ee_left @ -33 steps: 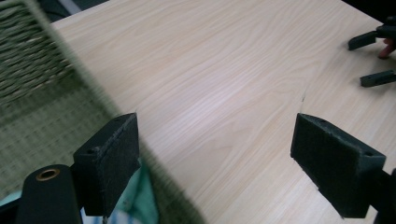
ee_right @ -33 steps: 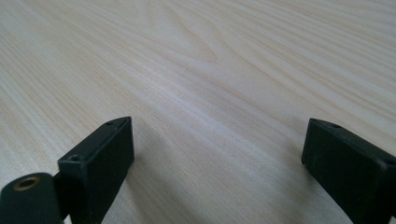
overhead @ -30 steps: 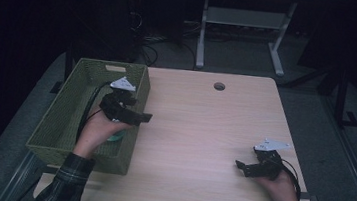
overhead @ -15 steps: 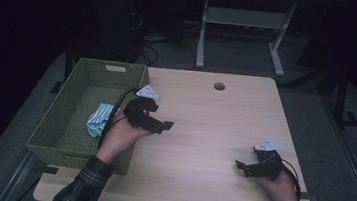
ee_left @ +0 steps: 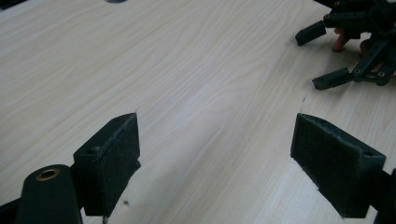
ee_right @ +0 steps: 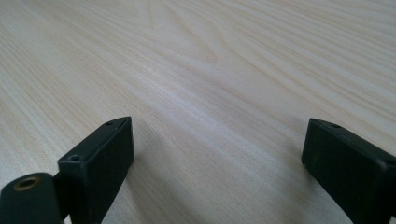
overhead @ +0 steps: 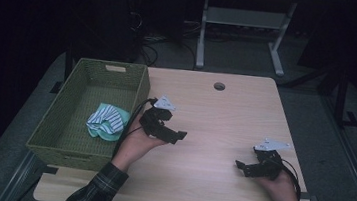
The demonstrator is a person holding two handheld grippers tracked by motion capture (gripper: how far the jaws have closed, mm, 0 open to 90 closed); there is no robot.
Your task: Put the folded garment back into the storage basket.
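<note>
Striped cloth point(overhead: 108, 121) is seen in the green wicker basket point(overhead: 64, 113), just left of the left gripper point(overhead: 175, 134); both this and the right gripper point(overhead: 241, 166) are held wide open, empty.

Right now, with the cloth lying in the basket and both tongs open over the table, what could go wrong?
1. The striped white and teal cloth lies bunched near the right wall of the green woven basket; a careless reach could snag that wall.
2. The left tongs point toward the right tongs, which show ahead in the left gripper view; moving further could make them collide.
3. The left tongs' black cable hangs near the basket rim and may catch.
</note>
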